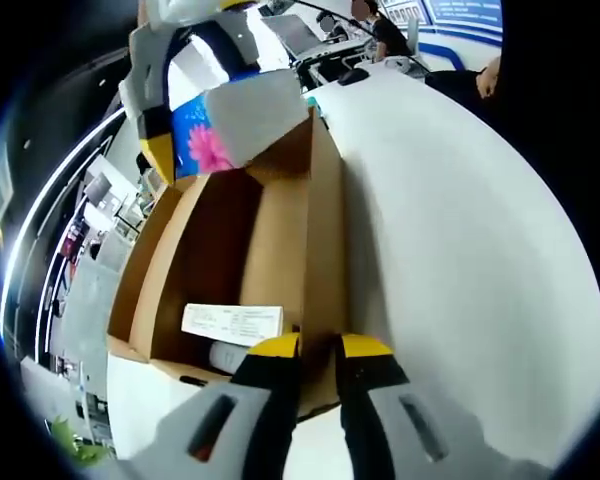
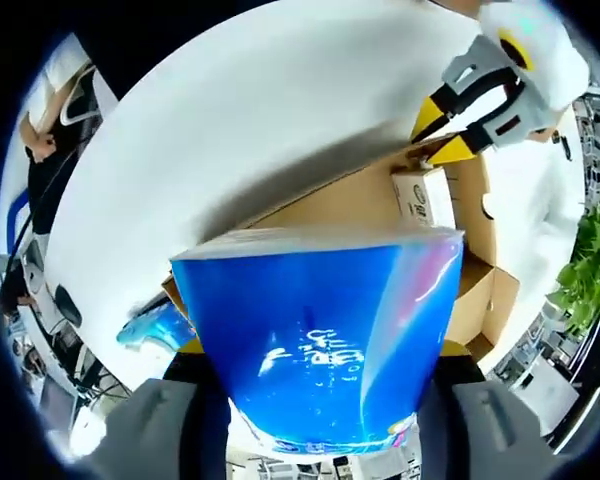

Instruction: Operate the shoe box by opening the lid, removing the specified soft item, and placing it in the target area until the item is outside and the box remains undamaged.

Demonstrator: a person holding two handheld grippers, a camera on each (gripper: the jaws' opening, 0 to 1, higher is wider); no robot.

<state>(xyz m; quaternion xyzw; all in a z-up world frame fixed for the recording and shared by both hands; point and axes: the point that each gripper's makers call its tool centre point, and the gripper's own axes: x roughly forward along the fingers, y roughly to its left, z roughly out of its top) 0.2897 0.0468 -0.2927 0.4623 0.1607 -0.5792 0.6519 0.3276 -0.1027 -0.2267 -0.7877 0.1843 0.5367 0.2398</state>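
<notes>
The brown cardboard shoe box [image 1: 280,250] stood open on the white table [image 1: 460,260]. The right gripper [image 2: 315,400] clasped a glossy blue tissue pack [image 2: 320,330] above it; the left gripper [image 1: 318,350] pinched the box's wall.

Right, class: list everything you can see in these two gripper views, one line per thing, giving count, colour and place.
Shoe box: one, brown cardboard, open, on the white table.
Soft pack: one, blue plastic with a pink flower print, held between the right gripper's jaws above the far end of the box.
Label: one, white with print, inside the box at its near end.
Table: one, white, under the box.
Plant: one, green, at the right edge of the right gripper view.
Left gripper: one, grey with yellow tips, jaws close together at the box's near wall.
Right gripper: one, grey with yellow tips, shut on the pack.
</notes>
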